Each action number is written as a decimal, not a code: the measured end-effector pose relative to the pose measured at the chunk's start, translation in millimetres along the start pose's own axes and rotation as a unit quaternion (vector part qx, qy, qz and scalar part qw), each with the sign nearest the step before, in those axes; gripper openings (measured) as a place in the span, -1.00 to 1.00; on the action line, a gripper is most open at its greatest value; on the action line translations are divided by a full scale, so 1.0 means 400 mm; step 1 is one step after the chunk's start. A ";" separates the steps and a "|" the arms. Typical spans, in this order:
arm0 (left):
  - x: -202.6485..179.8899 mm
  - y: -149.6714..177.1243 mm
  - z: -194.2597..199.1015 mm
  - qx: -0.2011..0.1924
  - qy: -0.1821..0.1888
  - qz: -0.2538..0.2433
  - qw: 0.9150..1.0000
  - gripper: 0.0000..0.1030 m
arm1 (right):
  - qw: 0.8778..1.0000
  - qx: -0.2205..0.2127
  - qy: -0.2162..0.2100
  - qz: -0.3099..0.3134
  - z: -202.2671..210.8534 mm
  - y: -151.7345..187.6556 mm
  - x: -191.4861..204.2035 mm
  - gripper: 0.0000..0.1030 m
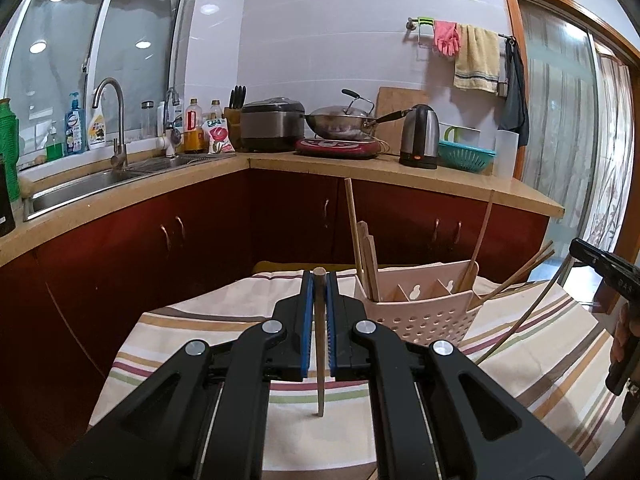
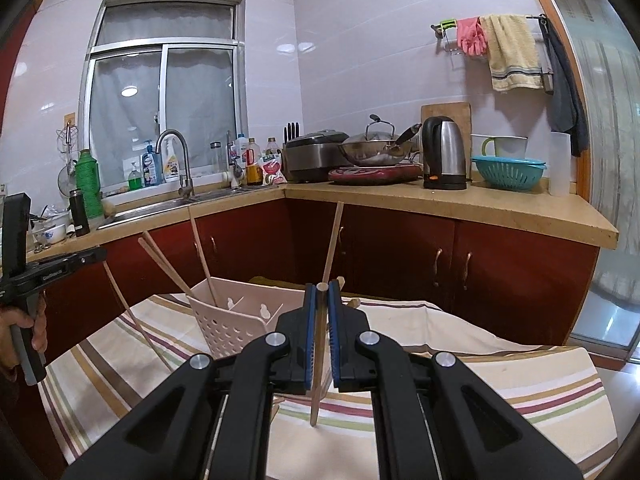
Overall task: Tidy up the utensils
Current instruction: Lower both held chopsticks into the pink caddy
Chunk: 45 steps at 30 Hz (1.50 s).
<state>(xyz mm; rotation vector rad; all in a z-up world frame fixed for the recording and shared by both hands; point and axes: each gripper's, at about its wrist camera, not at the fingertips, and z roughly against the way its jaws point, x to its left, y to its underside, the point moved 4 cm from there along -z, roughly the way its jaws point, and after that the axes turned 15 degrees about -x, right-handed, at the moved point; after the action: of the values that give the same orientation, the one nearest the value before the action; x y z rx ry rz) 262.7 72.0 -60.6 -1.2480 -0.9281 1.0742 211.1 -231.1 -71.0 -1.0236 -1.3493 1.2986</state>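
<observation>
A pink perforated utensil holder (image 1: 420, 312) with dividers stands on a striped cloth (image 1: 200, 344); several wooden chopsticks lean in it. It also shows in the right wrist view (image 2: 228, 324). My left gripper (image 1: 319, 280) is shut on a wooden chopstick (image 1: 320, 360), holding it upright just left of the holder. My right gripper (image 2: 322, 290) is shut on another wooden chopstick (image 2: 318, 372), upright, just right of the holder. The right gripper's body (image 1: 612, 276) shows at the left view's right edge; the left gripper's body (image 2: 24, 268) at the right view's left edge.
A kitchen counter (image 1: 360, 162) runs behind with a sink (image 1: 80, 188), bottles, rice cooker (image 1: 272, 126), wok (image 1: 344, 120), kettle (image 1: 420, 136) and teal colander (image 1: 466, 154). Dark red cabinets (image 1: 280, 216) stand below. A glass door (image 1: 568, 120) is at right.
</observation>
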 end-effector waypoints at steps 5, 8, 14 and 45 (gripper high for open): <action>-0.001 0.000 -0.001 0.000 0.001 0.002 1.000 -0.87 | 1.000 0.000 0.002 -0.001 -0.012 -0.007 -0.004 -0.87; -0.007 -0.009 -0.006 0.000 0.006 0.004 1.000 -0.87 | 1.000 -0.003 0.001 0.002 -0.010 -0.017 0.004 -0.87; -0.024 -0.039 0.010 -0.010 0.015 -0.003 1.000 -0.87 | 1.000 -0.010 -0.004 0.000 0.004 -0.051 0.011 -0.87; -0.211 -0.373 0.080 -0.178 0.057 -0.009 0.982 -0.87 | 0.991 -0.131 -0.032 0.019 0.005 -0.306 0.099 -0.87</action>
<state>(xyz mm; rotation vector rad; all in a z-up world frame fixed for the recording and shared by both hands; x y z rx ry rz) 227.1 -1.4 93.5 -1.5727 -1.0719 0.8335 207.9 -202.2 54.2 -1.1995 -1.5864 1.2120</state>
